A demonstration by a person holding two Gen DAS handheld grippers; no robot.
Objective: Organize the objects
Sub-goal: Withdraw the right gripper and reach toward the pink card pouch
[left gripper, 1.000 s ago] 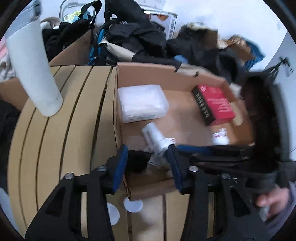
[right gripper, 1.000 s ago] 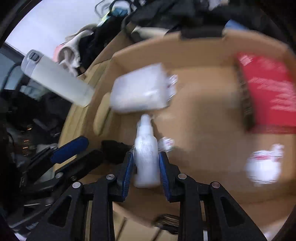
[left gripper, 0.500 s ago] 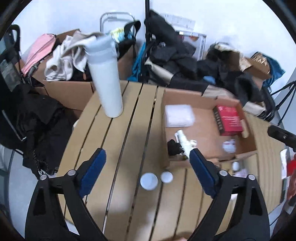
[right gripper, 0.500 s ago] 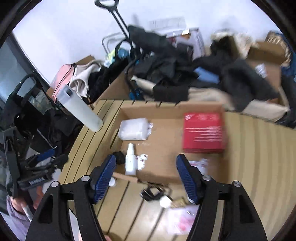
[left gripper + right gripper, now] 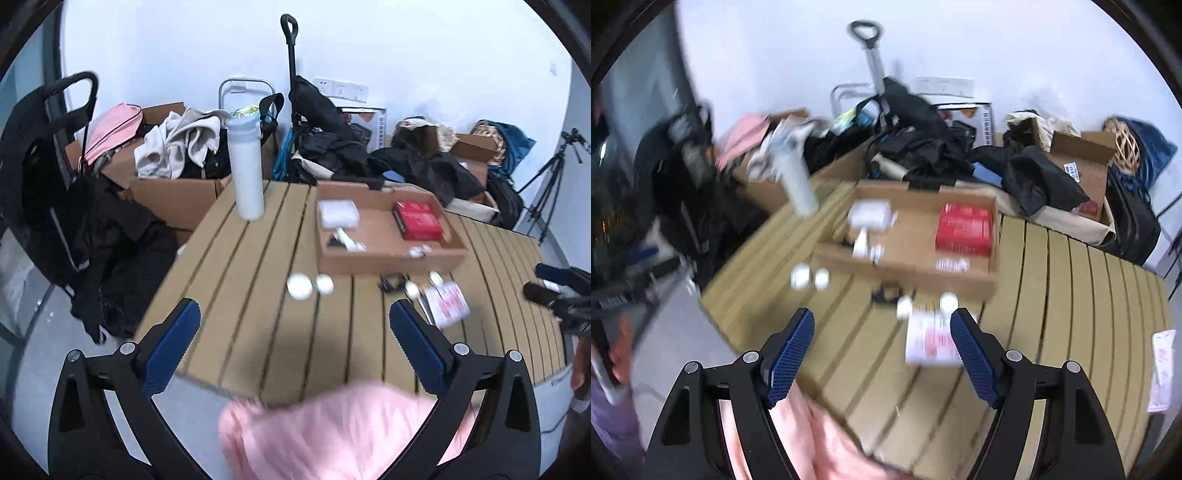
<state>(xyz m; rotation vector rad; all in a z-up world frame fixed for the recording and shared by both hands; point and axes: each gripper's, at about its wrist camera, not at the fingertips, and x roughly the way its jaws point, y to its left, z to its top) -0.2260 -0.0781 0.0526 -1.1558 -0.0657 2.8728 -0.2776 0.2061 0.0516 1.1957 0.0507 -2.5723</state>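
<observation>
While both grippers, left gripper point(image 5: 294, 338) and right gripper point(image 5: 882, 350), gape empty, I judge next pick: white packet point(image 5: 932, 341) just ahead, bound for cardboard box point(image 5: 905, 269).

We see a slatted wooden table point(image 5: 258, 288) carrying an open cardboard box point(image 5: 391, 258) and a tall white bottle point(image 5: 245, 170). Two white discs point(image 5: 310, 285) and a pink-and-white packet point(image 5: 447, 304) lie before the box.

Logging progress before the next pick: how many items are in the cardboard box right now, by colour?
White: 3 (flat case, spray bottle, small blurred item)
Red: 1 (red box)
Black: 1 (small black item)
Total: 5 in the cardboard box
</observation>
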